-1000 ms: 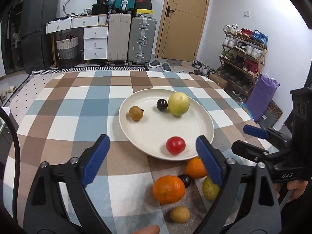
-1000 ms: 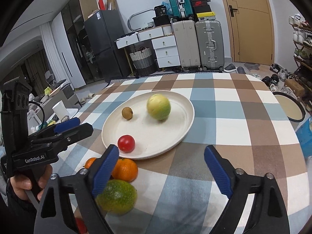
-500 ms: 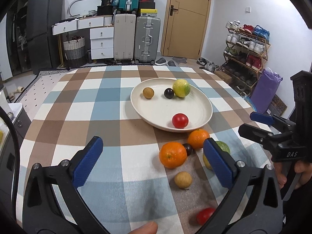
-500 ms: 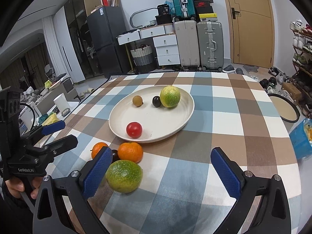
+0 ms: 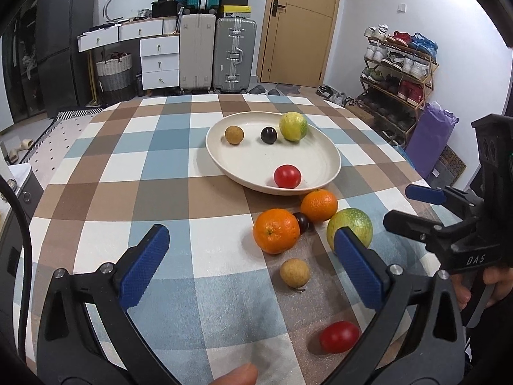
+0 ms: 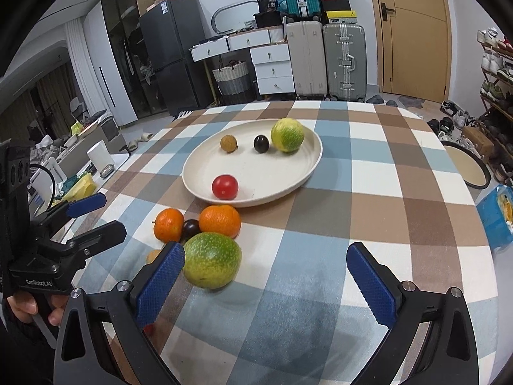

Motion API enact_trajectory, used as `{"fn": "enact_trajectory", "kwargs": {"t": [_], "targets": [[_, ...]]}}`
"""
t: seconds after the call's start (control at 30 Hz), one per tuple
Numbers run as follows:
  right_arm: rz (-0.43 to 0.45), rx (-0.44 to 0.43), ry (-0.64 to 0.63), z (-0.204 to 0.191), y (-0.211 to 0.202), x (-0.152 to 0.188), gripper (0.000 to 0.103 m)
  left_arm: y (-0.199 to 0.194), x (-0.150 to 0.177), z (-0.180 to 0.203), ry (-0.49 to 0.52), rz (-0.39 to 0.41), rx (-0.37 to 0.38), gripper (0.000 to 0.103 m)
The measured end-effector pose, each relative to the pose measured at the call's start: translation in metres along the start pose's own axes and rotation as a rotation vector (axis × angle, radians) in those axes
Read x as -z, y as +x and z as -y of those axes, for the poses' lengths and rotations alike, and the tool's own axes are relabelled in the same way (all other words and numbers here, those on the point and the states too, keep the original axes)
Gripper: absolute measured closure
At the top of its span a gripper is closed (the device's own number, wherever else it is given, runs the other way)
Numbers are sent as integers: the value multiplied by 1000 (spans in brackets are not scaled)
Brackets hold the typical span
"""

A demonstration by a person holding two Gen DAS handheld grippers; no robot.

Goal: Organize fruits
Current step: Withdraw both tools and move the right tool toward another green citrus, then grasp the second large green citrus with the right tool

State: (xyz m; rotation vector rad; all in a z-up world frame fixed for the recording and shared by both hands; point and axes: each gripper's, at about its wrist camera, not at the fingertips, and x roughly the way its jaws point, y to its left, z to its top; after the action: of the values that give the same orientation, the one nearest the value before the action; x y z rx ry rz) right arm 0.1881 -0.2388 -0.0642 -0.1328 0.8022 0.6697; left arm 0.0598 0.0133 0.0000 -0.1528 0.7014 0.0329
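A cream plate [image 5: 323, 157] sits toward the far half of the counter [image 5: 134, 166], which is covered in a blue, brown and white checked cloth. Four fruits lie in it: a yellow-green citrus [image 5: 293, 126] at the far rim, a dark plum [image 5: 268, 135] just beside it, a small brown longan [image 5: 234, 134] a little further left, and a red tomato [image 5: 287, 176] alone near the front rim.

The remaining fruits lie on the cloth just in front of the plate. Two oranges, a nearer one [image 5: 276, 231] and a farther one [image 5: 319, 205], flank a second dark plum [image 5: 302, 222], which touches both. A large green-mottled citrus [image 5: 350, 229] rests just right of them. Closer to the camera lie a pale longan [image 5: 295, 272] and, nearest of all, a second tomato [image 5: 339, 337].

The left gripper [image 5: 251, 268] hovers above this loose group with its blue-padded fingers [image 5: 144, 269] spread wide, having just been opening; nothing is clamped between them, though the pale longan and the nearer orange sit in the gap below. The right gripper [image 6: 264, 284] likewise has its fingers [image 6: 370, 284] fully apart after just opening, with bare cloth between them and the green-mottled citrus just inside its left finger, apart from the pad. Each gripper shows at the edge of the other's view, held by a hand [image 6: 29, 304].
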Motion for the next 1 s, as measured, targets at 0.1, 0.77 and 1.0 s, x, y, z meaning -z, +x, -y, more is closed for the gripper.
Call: {"fn": "enact_trajectory", "kwargs": {"t": [0.1,0.77,1.0], "targets": [[-15,-9,-19,-6,2,4,0,5,1,-5,-13,-12,5,0],[-121,-72,-59,-29,38,6,8,22,6,-13,-38,-48,5,1],[-142,-93,-86,-33,46,3,23,25,5,-19,-59,-49,6,1]]}}
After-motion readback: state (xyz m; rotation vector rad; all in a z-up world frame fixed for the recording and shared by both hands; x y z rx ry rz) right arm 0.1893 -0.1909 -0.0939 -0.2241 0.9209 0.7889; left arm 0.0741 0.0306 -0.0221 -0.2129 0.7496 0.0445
